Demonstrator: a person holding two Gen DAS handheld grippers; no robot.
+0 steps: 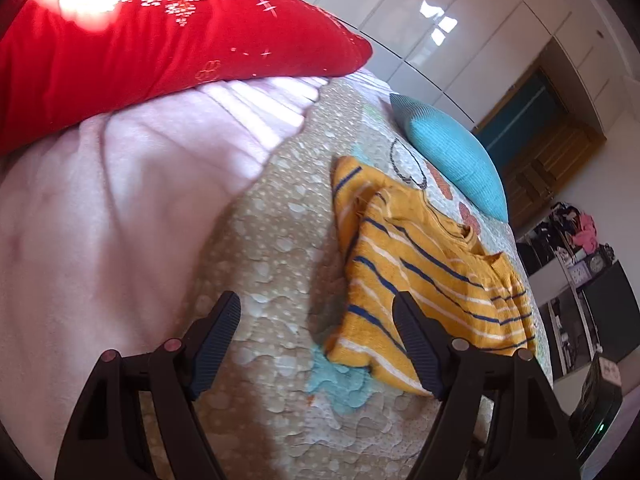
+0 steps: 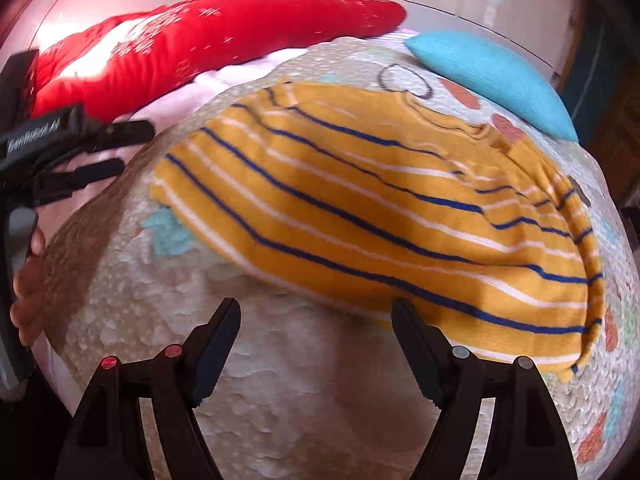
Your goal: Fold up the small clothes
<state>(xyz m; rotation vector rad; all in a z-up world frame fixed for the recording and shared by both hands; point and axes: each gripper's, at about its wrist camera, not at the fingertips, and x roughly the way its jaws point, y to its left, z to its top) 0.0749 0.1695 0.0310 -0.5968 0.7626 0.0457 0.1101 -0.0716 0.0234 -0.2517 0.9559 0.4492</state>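
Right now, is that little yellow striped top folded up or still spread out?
Partly folded. The yellow striped top lies on the quilt with one sleeve turned over its body, but the body itself is still spread flat.

The left gripper (image 1: 316, 312) is a black plastic frame: two angled arms, each split into paired struts with slotted cut-outs. Its fingers (image 1: 218, 334) carry dark blue ribbed pads. Round pins sit at the pivots, reddish on one side, grey on the other. The right gripper (image 2: 316, 318) has the same black build, with bright red pins on one arm, pale grey pins on the other, and ribbed dark pads. In the right wrist view the left gripper's body bears white lettering, partly blurred, beside a grey handle held by a hand (image 2: 26, 292).
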